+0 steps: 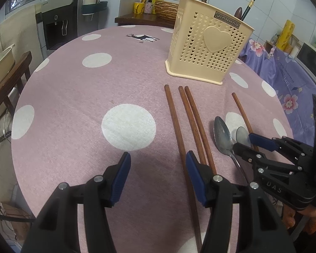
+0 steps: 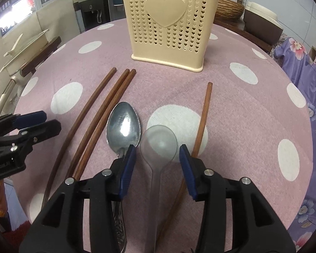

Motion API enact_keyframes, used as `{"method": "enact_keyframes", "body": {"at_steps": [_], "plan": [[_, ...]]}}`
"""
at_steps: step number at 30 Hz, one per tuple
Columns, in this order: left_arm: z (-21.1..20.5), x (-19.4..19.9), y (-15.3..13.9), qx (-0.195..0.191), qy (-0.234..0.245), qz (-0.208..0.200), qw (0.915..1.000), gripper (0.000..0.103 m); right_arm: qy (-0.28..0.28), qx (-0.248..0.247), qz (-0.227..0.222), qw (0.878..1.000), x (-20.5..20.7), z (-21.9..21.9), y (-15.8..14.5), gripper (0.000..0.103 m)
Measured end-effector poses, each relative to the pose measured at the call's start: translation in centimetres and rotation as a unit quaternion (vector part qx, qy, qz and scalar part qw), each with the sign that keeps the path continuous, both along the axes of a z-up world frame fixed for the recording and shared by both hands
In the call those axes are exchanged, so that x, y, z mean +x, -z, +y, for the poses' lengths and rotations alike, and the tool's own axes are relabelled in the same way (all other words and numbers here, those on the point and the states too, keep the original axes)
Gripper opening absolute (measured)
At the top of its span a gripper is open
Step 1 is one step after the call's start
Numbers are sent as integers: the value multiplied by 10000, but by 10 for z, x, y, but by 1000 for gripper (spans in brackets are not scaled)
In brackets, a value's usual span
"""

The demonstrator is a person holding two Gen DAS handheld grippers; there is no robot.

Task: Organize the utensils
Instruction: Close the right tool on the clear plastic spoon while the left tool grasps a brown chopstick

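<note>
A clear spoon (image 2: pixel 158 145) lies flat on the surface (image 2: pixel 242 116), bracketed untouched by the parted right tongs (image 2: pixel 157 156), angled downward; the left tongs (image 1: pixel 158 164) are held apart, empty.

Four brown wooden chopsticks (image 2: pixel 107 113), a metal spoon (image 2: pixel 123 127) and a clear plastic spoon (image 2: pixel 158 142) lie flat before an upright cream perforated holder (image 2: pixel 168 27).

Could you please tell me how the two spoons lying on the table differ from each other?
The metal spoon is opaque, shiny steel with a patterned handle; the clear plastic spoon is see-through and plain. The metal spoon lies outside the right claw, while the plastic spoon lies between its open pads. Both lie flat, bowls pointing toward the cream holder.
</note>
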State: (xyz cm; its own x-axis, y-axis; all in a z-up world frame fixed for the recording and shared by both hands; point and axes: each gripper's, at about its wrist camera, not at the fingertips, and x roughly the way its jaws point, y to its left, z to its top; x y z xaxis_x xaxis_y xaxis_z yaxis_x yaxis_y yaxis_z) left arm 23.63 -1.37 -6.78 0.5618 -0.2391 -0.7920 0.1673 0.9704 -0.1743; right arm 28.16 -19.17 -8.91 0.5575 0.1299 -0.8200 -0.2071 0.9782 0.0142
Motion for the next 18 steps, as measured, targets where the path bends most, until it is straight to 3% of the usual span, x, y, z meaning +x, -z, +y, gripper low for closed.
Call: {"method": "enact_keyframes", "body": {"at_steps": [13, 18], "plan": [[-24, 32, -4, 149, 127, -26, 9998, 54, 267, 97, -114, 9995, 1, -7, 1, 37], [-42, 51, -2, 430, 109, -50, 9990, 36, 321, 129, -155, 9993, 1, -7, 1, 37]]}}
